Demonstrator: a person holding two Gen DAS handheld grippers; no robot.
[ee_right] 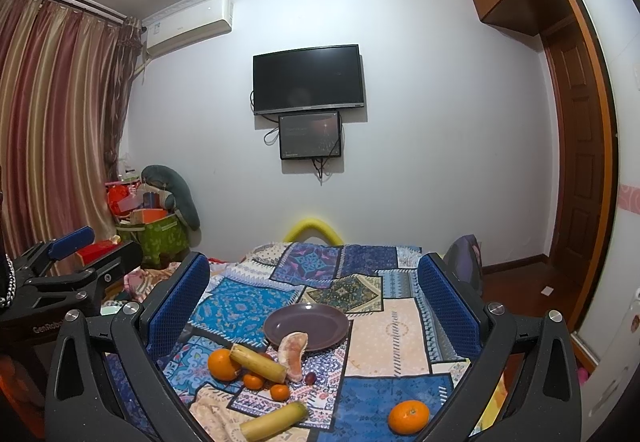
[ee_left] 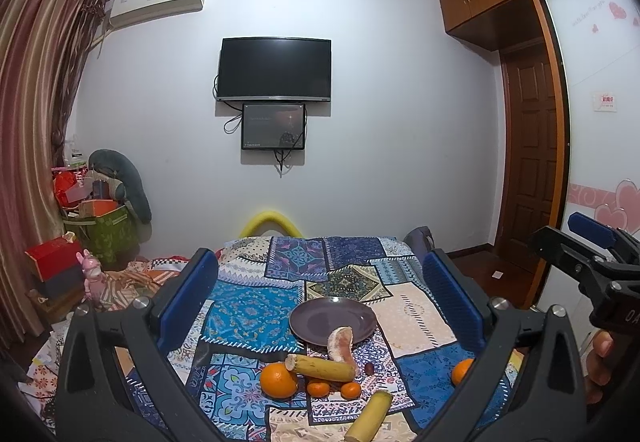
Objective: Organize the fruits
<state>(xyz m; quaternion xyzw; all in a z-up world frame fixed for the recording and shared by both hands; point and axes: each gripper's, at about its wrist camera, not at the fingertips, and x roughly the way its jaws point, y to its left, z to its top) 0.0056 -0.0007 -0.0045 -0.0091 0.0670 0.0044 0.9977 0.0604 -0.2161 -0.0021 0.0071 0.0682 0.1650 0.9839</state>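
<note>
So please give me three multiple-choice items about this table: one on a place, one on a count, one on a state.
1. Where does the pomelo piece lie?
A. Across the near rim of the plate
B. At the far end of the cloth
C. In a gripper

2. How many yellow cane pieces are on the cloth?
A. One
B. Two
C. Four

3. In what state is the right gripper?
A. Shut on an orange
B. Shut and empty
C. Open and empty

Answers:
1 A: its upper end overlaps the plate rim, the rest is on the cloth.
2 B: one leans by the big orange, one lies nearer the camera.
3 C: its fingers stand wide apart with nothing between them.
</note>
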